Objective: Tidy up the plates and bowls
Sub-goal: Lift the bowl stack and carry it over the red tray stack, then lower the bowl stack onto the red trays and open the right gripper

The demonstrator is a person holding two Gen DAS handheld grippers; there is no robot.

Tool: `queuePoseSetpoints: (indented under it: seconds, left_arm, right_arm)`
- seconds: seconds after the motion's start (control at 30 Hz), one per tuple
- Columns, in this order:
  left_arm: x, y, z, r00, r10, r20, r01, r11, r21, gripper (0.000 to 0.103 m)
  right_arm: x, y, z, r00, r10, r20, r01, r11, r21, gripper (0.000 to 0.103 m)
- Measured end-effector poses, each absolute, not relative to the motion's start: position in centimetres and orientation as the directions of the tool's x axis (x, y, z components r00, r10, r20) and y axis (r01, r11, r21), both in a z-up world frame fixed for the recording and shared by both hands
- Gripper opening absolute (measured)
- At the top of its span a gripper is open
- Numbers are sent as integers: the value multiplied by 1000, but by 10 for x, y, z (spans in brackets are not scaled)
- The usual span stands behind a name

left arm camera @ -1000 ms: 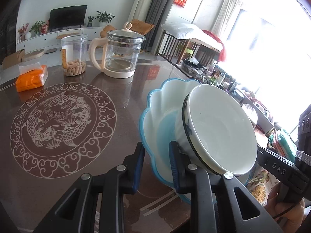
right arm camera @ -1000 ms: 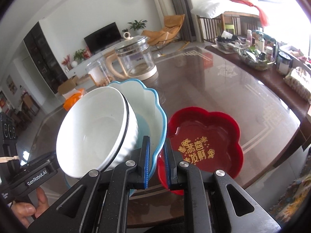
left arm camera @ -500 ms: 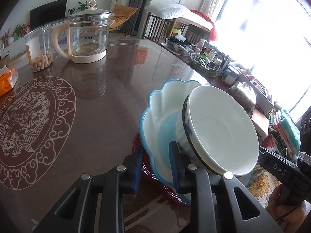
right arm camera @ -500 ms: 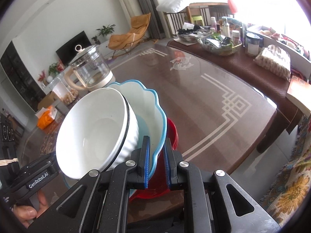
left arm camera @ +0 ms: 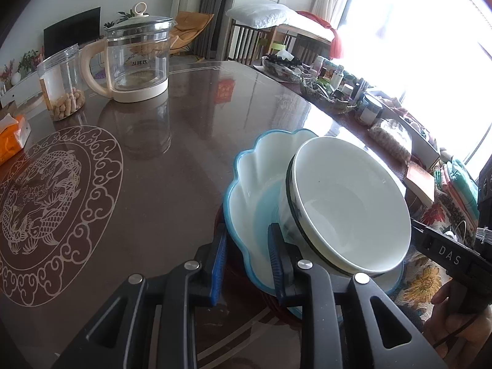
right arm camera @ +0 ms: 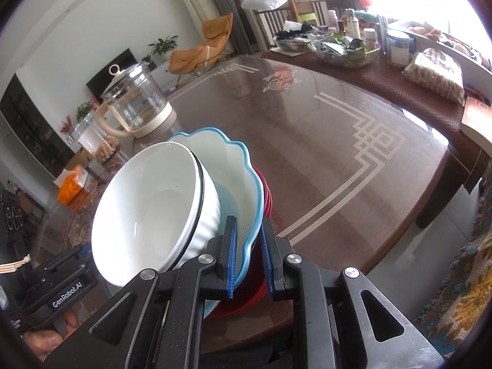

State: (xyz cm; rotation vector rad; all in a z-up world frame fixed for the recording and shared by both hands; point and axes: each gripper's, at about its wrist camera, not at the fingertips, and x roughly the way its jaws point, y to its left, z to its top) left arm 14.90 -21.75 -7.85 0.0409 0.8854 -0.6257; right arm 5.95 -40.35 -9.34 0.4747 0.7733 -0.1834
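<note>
The white bowl [left arm camera: 347, 212] sits in the blue scalloped plate [right arm camera: 243, 184], now stacked on the red plate [right arm camera: 267, 196] at the tabletop [right arm camera: 338, 160] edge. Both the left gripper [left arm camera: 247, 258] and right gripper [right arm camera: 248, 255] have just been opening, jaws narrowly apart around the blue rim. Only release and withdrawal seem left.

A lived-in home, a combined living and dining room. A glossy brown dining table [left arm camera: 172, 160] with a dragon medallion inlay [left arm camera: 46, 215] fills the foreground. At ten o'clock, a glass kettle [left arm camera: 135, 61] and a snack jar [left arm camera: 61, 86] stand on it. Behind them are a television [left arm camera: 72, 32] and houseplants; at twelve o'clock, an orange lounge chair [right arm camera: 206, 46] and curtains.
</note>
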Motion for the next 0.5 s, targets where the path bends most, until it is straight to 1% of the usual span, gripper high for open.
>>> queuePoseSetpoints:
  seconds: [0.03, 0.1, 0.13, 0.17, 0.23, 0.3, 0.33, 0.37, 0.4, 0.47, 0.5]
  left_arm:
    - [148, -215, -74, 480, -495, -724, 524, 824, -216, 31]
    - [149, -210, -65, 510, -486, -710, 509, 836, -206, 42]
    - [150, -206, -61, 526, -481, -701, 497, 843, -206, 56]
    - [150, -202, -57, 546, -473, -691, 482, 853, -203, 67]
    - [148, -192, -49, 585, -456, -671, 458, 868, -191, 76]
    - [145, -184, -42, 610, -437, -661, 448, 878, -167, 82]
    - [141, -181, -39, 621, -426, -658, 447, 882, -149, 83]
    - [137, -178, -36, 635, -411, -654, 445, 887, -124, 85]
    - [131, -175, -33, 651, -396, -648, 446, 890, -96, 86]
    - [119, -170, -28, 677, -373, -635, 447, 893, -47, 92]
    - [112, -167, -26, 685, -363, -631, 447, 894, -28, 93]
  right_arm:
    - [58, -403, -92, 712, 4, -702, 330, 881, 340, 25]
    - [56, -405, -88, 720, -12, -694, 336, 881, 333, 29]
    - [55, -406, -87, 724, -16, -690, 338, 879, 335, 32]
    - [54, -408, -85, 727, -22, -686, 343, 877, 335, 34]
    - [50, -411, -81, 736, -36, -676, 351, 873, 337, 46]
    - [44, -413, -76, 747, -52, -663, 360, 869, 339, 49]
    - [40, -413, -73, 753, -62, -656, 365, 868, 337, 52]
    - [36, -413, -69, 756, -74, -650, 371, 867, 333, 55]
    - [32, -412, -65, 761, -89, -643, 379, 865, 329, 60]
    - [21, -409, -57, 773, -112, -624, 388, 861, 327, 62]
    - [15, -407, -54, 779, -119, -616, 391, 861, 327, 63]
